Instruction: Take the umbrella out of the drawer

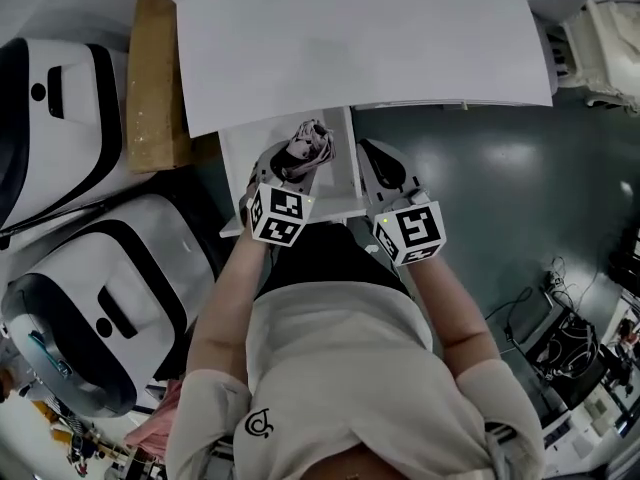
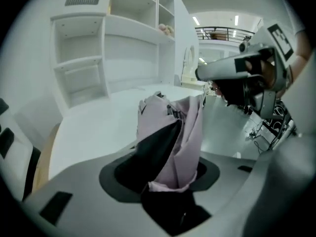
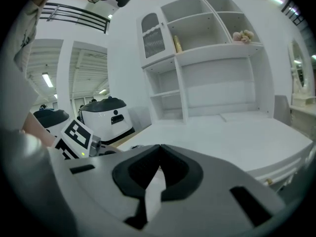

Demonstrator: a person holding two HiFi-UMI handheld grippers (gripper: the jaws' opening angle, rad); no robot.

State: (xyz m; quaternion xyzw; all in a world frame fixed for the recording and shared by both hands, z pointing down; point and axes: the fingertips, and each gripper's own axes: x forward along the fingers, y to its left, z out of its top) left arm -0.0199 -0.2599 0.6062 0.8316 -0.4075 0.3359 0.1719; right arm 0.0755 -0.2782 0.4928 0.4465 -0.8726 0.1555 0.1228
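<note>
A broad white desk top (image 1: 350, 48) fills the far side, and a white shelf unit (image 3: 197, 73) stands on it against the wall. A small plush toy (image 3: 242, 35) sits on its upper right shelf, and a slim yellowish thing (image 3: 177, 43) stands further left. A brown board (image 1: 155, 78) lies along the desk's left end. Two bulky white-and-black machines (image 1: 60, 118) (image 1: 100, 308) are parked on the left, one nearer than the other. The floor (image 1: 500, 188) is dark green and glossy. Tangled cables (image 1: 570, 348) and gear lie near right.
</note>
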